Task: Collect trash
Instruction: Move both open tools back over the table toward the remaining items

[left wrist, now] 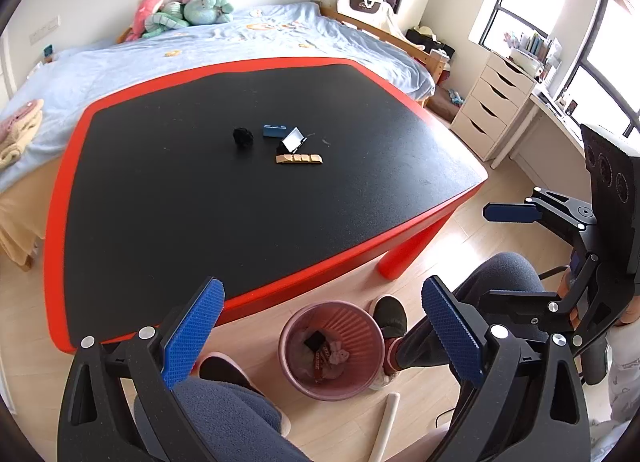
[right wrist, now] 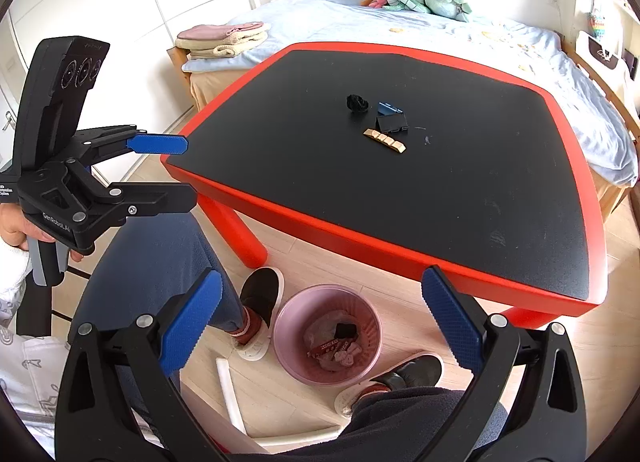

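Observation:
A pink waste bin (left wrist: pixel 368 358) (right wrist: pixel 368 350) stands on the floor at the table's near edge, holding wrappers and crumpled paper. On the black table top lie a black crumpled wad (left wrist: pixel 243 137) (right wrist: pixel 357 103), a small blue box (left wrist: pixel 276 130) (right wrist: pixel 389 107), a black-and-white folded packet (left wrist: pixel 293 141) (right wrist: pixel 392 123) and a tan strip of blocks (left wrist: pixel 299 159) (right wrist: pixel 385 140). My left gripper (left wrist: pixel 320 336) (right wrist: pixel 160 166) is open and empty above the bin. My right gripper (right wrist: pixel 320 326) (left wrist: pixel 500 250) is open and empty, also above the bin.
The red-rimmed table (left wrist: pixel 256 298) (right wrist: pixel 360 246) has red legs (left wrist: pixel 404 258) (right wrist: pixel 240 234). The person's knees and slippered feet (left wrist: pixel 390 318) (right wrist: pixel 260 294) flank the bin. A bed (left wrist: pixel 240 38), a white drawer unit (left wrist: pixel 488 106) and a white rod (right wrist: pixel 230 394) on the floor surround it.

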### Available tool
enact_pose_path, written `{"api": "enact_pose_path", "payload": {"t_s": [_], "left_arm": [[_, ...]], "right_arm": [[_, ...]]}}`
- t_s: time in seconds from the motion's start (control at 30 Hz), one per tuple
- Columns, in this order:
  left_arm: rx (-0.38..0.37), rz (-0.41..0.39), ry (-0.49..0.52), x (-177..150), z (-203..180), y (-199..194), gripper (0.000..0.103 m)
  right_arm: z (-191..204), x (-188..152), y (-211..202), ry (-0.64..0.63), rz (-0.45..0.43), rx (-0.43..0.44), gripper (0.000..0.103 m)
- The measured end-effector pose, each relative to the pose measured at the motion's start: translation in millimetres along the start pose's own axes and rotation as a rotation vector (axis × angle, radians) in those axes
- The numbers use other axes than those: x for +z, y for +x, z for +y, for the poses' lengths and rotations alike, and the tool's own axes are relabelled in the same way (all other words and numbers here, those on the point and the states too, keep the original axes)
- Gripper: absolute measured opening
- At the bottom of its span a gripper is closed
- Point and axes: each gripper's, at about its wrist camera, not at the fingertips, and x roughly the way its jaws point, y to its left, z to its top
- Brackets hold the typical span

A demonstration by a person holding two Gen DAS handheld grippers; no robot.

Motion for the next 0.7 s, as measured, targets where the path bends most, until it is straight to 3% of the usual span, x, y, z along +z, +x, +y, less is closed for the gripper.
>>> {"api": "enact_pose_path", "payload": {"t_s": [0.7], "left_arm": [[0.027,0.017,-0.03,73.1,52.7,44.5,0.095]], "right_arm": [[-51.4,83.1,53.5,-0.112,0.033,-0.017,0.098]]}}
